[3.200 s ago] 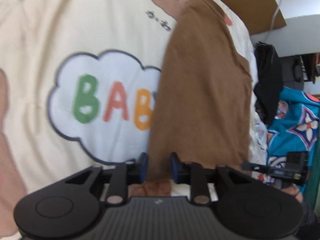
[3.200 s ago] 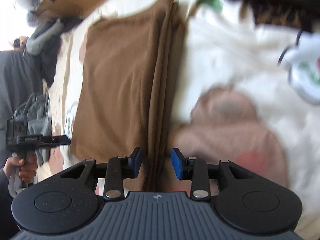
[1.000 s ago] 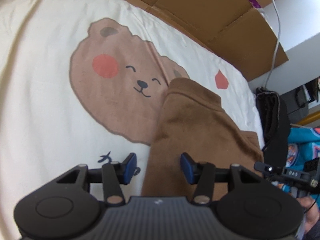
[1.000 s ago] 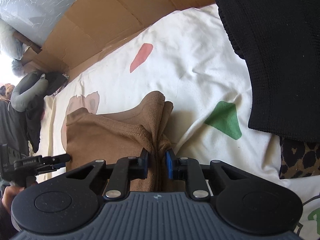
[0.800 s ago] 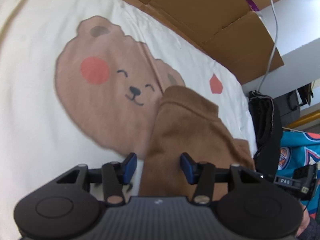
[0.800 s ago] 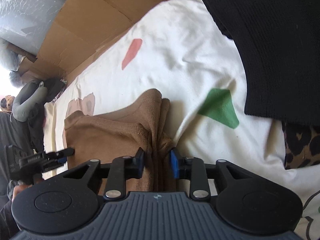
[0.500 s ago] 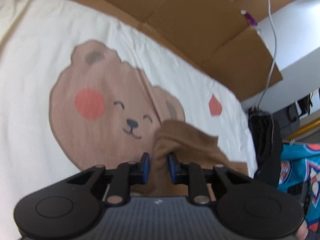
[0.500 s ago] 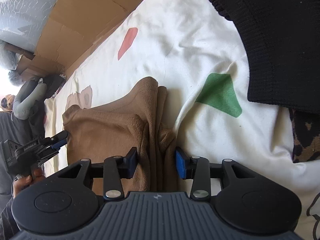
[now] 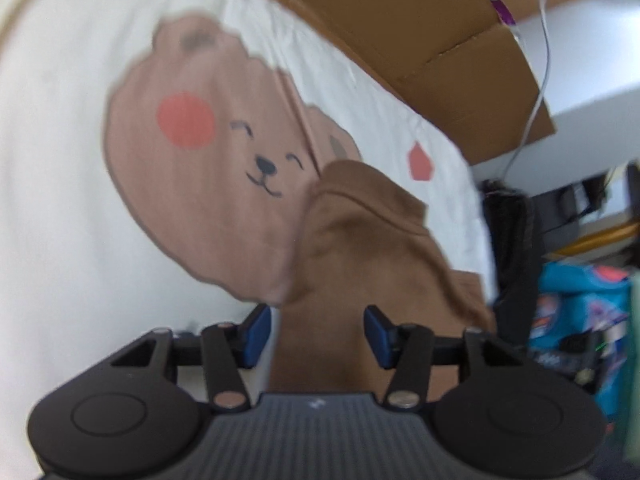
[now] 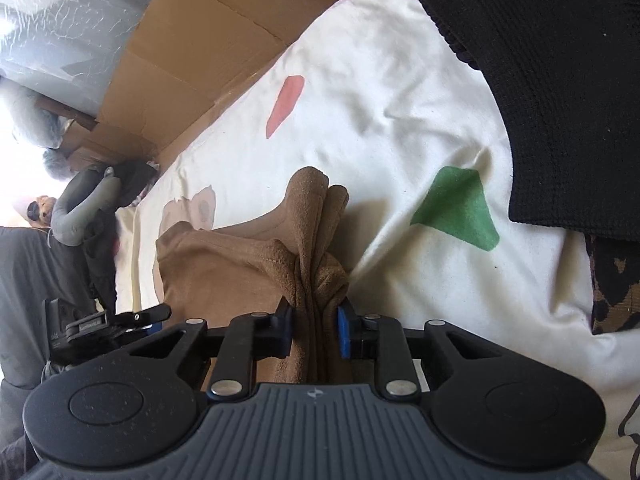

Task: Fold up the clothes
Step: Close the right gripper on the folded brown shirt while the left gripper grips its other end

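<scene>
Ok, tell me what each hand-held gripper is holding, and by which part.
The right hand-held gripper pinches the brown garment at its bunched folded edge. The left hand-held gripper has just been opening; the garment lies between its pads, ungripped.

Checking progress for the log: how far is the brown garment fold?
Done: the brown garment lies in stacked layers on the bear sheet.
In hand: the right gripper has just closed on the bunched edge; the left gripper has just opened, straddling the cloth without pinching.
Left: edges look lumpy; the black knit seems unfolded.
</scene>
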`<state>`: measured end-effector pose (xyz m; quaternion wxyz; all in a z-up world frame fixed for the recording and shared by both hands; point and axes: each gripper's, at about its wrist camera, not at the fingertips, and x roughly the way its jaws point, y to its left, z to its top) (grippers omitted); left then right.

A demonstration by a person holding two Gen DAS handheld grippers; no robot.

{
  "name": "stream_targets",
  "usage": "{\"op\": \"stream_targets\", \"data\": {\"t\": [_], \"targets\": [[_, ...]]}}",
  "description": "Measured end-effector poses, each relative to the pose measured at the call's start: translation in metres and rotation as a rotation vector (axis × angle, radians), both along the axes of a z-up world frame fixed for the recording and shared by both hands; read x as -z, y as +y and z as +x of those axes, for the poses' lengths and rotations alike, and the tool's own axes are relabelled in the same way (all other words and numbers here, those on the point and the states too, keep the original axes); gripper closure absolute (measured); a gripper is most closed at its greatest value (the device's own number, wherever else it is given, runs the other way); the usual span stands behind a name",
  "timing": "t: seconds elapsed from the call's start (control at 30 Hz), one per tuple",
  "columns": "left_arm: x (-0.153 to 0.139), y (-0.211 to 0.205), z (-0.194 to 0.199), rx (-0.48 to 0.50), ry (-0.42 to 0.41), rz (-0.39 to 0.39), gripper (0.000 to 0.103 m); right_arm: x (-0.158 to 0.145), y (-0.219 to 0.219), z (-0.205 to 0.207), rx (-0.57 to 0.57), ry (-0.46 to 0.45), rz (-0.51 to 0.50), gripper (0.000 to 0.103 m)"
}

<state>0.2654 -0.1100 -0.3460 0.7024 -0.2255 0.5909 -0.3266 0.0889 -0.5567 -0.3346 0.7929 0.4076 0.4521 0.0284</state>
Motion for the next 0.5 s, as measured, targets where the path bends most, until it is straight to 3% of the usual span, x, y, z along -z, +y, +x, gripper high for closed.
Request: {"op": "stream_targets", "data": {"t": [0.1, 0.17, 0.27, 0.33, 0.43, 0.5], "targets": [[0.004, -0.003, 0.006, 0.019, 0.004, -0.034, 0.053, 0.011, -0.001, 0.002, 0.012, 0.022, 0.022, 0.073], [0.006, -0.005, 0.009, 0.036, 0.012, -0.039, 0.072, 0.019, -0.001, 0.003, 0.016, 0.029, 0.04, 0.072], [0.008, -0.006, 0.013, 0.053, 0.005, -0.037, 0.083, 0.018, 0.001, 0.006, 0.003, 0.03, 0.031, 0.073], [0.003, -0.004, 0.012, 0.059, -0.014, -0.048, 0.086, 0.009, 0.001, 0.006, -0.014, 0.012, 0.011, 0.079], [-0.004, 0.0, 0.012, 0.052, -0.037, -0.08, 0.088, 0.0, -0.001, 0.003, -0.015, -0.021, 0.021, 0.08], [-0.006, 0.003, 0.012, 0.053, -0.04, -0.081, 0.083, 0.0, 0.001, 0.003, -0.024, -0.024, 0.01, 0.077]]}}
